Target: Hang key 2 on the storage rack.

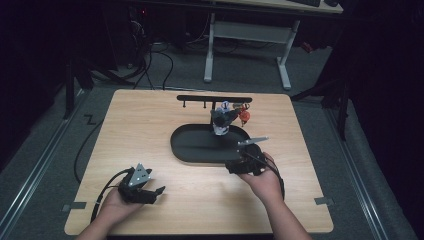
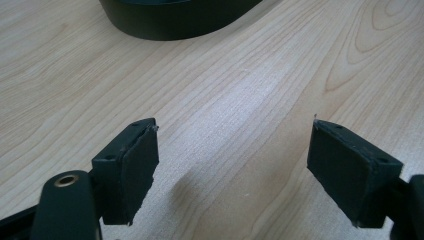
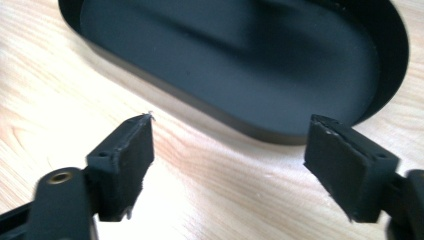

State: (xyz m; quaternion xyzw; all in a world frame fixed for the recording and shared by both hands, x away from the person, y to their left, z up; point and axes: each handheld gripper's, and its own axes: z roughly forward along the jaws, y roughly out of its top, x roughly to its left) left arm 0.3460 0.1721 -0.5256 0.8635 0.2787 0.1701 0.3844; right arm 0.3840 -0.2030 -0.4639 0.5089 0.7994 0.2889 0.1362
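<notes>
A black oval tray (image 1: 181,150) lies in the middle of a light wooden table (image 1: 140,130). My right gripper (image 1: 230,166) hovers at the tray's front right edge, and its jaws stand wide apart with nothing between them. In the right gripper view the tray (image 3: 240,60) lies just beyond the open right gripper (image 3: 227,150). My left gripper (image 1: 157,194) rests near the table's front left, open and empty. The left gripper view has bare wood between the jaws of the left gripper (image 2: 232,150) and the tray's edge (image 2: 175,20) farther off.
Behind the tray stands a low black rack (image 1: 214,98) with pegs. A cluster of small dark and white items (image 1: 223,120) and a red one (image 1: 244,116) hang from its right part. A white desk frame (image 1: 247,35) stands on the floor beyond the table.
</notes>
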